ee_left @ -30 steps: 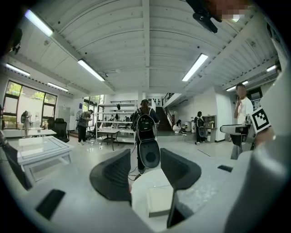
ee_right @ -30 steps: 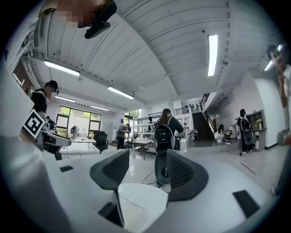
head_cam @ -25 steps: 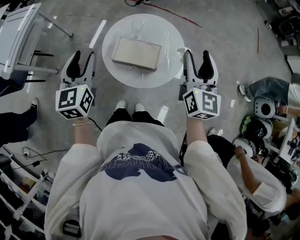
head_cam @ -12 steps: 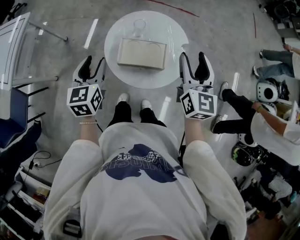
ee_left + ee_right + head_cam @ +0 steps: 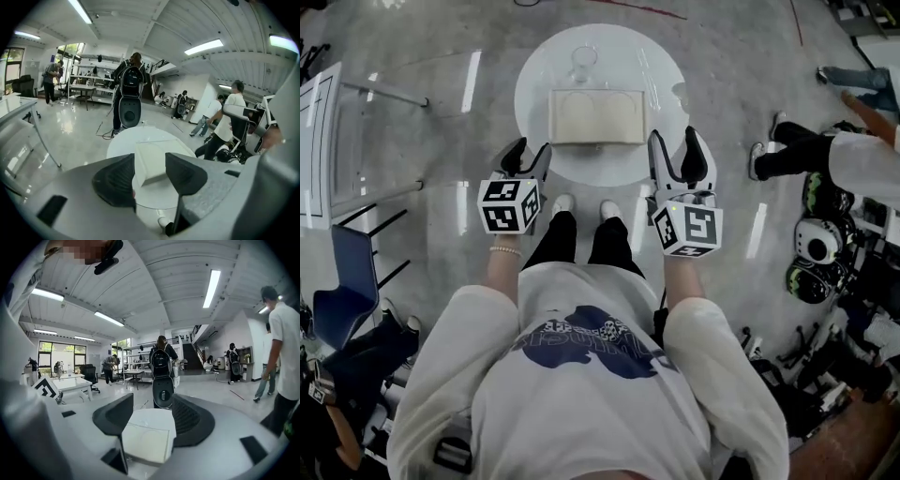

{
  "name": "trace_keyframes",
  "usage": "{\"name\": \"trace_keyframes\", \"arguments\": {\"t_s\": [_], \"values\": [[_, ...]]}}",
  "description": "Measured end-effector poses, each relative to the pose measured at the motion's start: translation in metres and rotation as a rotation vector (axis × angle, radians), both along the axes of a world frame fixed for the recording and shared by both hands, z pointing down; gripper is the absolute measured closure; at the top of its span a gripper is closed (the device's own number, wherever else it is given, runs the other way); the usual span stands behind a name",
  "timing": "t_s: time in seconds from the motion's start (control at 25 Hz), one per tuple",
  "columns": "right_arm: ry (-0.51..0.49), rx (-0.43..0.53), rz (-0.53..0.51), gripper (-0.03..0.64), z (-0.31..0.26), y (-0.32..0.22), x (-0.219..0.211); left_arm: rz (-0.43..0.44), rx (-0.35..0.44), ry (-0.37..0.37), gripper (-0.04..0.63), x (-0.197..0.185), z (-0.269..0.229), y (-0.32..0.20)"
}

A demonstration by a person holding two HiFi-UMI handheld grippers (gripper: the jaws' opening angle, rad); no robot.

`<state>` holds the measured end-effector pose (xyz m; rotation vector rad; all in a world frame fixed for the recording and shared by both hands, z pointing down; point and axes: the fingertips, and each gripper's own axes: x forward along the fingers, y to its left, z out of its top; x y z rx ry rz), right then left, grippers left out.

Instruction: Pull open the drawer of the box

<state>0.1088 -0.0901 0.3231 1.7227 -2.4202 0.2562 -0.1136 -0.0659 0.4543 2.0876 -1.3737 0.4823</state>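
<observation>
**Q:** How far along is the job?

**A:** By the look of it, at the very start. The beige box [image 5: 598, 116] lies flat at the centre of the round white table [image 5: 539, 86] and is closed on every side that shows. No drawer stands out from it. A clear glass [image 5: 580, 62] stands at the box's 12 o'clock.

**Q:** And the grippers?

**A:** Both are clear of the box. The left gripper [image 5: 531, 148] hangs over the table's rim at about 8 o'clock, its jaws wide apart with nothing between them. Its own view shows the box through the gap, some way ahead. The right gripper [image 5: 675, 141] hangs at about 4 o'clock, likewise spread wide and empty, with the box framed between its jaws.

**Q:** What is left to do?

**A:** Everything, I judge: find the drawer's front, take hold of it and draw it out. No handle can be made out in these views, so I cannot tell which face holds the drawer.
</observation>
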Motion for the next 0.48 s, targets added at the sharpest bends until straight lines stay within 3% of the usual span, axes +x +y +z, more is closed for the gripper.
{"name": "trace_keyframes", "arguments": {"t_s": [0.48], "values": [[0.019, -0.100, 0.074, 0.383, 0.059, 0.027, -0.009, 0.021, -0.161, 0.079, 0.408, 0.016, 0.084, -0.022]]}}
